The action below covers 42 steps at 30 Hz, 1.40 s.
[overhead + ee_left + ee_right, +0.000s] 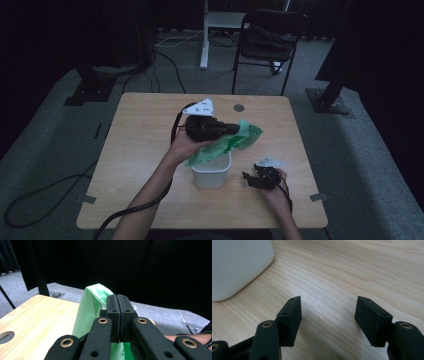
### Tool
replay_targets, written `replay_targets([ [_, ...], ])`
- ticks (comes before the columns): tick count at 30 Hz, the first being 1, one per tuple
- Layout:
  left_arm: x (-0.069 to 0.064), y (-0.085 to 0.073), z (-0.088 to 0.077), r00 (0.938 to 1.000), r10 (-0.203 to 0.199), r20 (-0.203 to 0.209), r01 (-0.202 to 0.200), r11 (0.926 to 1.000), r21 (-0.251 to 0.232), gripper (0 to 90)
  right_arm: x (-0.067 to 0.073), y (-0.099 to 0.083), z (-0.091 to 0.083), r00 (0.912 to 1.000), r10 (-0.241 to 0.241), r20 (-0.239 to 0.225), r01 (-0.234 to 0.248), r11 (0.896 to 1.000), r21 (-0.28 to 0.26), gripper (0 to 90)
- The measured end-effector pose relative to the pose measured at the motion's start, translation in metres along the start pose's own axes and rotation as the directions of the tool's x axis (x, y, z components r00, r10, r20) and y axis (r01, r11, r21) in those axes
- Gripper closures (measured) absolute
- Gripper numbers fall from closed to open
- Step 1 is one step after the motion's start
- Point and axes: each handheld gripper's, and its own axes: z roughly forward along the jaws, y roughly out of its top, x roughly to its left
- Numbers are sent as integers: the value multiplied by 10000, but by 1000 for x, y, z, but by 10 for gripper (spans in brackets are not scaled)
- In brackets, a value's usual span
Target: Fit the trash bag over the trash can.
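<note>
The green plastic bag (227, 142) hangs over the small white bin (211, 171), which stands near the middle of the wooden table (145, 145). The bag is lifted up and spread out to the side. Part of it droops down toward the open top of the bin, but it does not look tucked in or pulled around the rim yet.

The left gripper (231, 128) is pinched tight on the bag. In the left gripper view its two black jaws press together with the thin green sheet (91, 307) caught between them, and the bag is held up in the air above the table.

The right gripper (252, 179) rests low by the table, just to the right of the bin. Its jaws stand wide apart with nothing in them, and the bin's white wall (239, 267) is close by.

So I think the job is about half done. The bag is picked up and opened a bit. It seems it has yet to go down inside the bin and be folded over the edge.
</note>
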Motion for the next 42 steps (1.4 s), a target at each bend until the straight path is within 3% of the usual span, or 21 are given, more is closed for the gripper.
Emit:
replay_targets([
  [9,0,4,8,9999,-27,109,27,10000,-55,896,0,0,0,10000,-8,-16,8,10000,1,377],
  [21,2,-6,3,9999,-111,15,110,9999,60,894,1,0,0,10000,-69,15,69,10000,12,377],
  [34,7,-39,-14,9986,-473,-248,489,9966,664,888,0,0,0,10000,-32,-19,32,10000,19,377],
  [42,3,-52,-13,9988,-458,-171,473,9938,1009,888,0,0,0,10000,-22,-30,22,10000,14,377],
])
